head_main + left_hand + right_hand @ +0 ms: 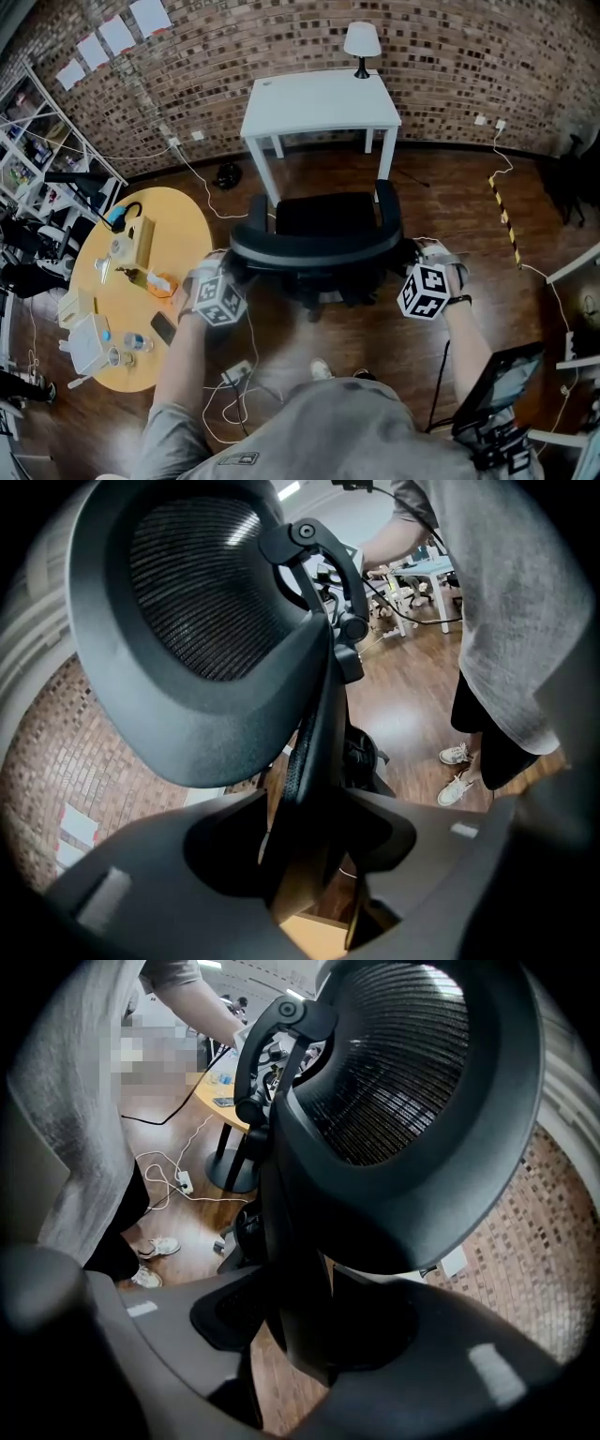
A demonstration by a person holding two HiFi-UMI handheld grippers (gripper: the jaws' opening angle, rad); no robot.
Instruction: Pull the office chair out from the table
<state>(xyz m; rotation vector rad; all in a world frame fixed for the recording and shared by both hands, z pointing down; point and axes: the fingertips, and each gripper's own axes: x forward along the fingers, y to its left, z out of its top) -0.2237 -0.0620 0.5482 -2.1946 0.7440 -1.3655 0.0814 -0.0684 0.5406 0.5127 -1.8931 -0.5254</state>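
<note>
Grey shirt (319,427) and both forearms fill the space closest to the head camera, and just beyond them the person stands right behind the office chair (319,246). The left tongs (314,810) are clamped on the left rim of its mesh backrest, and the right tongs (305,1297) are clamped on the right rim. Each pair has the black frame edge pinched between its jaws. The chair stands on the wooden floor (450,206) with its seat facing the white worktop (321,103), its front edge near that worktop's front legs, so I'd judge it partly out at most.

Several things could go wrong from here. The rim is smooth and curved, so a hard tug could make either pair of tongs slide off it. If one side pulls harder, the seat may swivel instead of rolling, and an armrest could knock a leg of the white worktop. The backrest might also just recline under the pull while the wheels stay put.

Behind the chair, a white power strip (234,373) and its loose cables lie near the person's shoe (321,368), right where the wheels would roll, so they could snag or trip someone. The round yellow worktop (183,225), cluttered with bottles and boxes, sits close on the left and limits any drift that way. A lamp (362,45) stands at the back of the white worktop and could wobble if the worktop is knocked.
</note>
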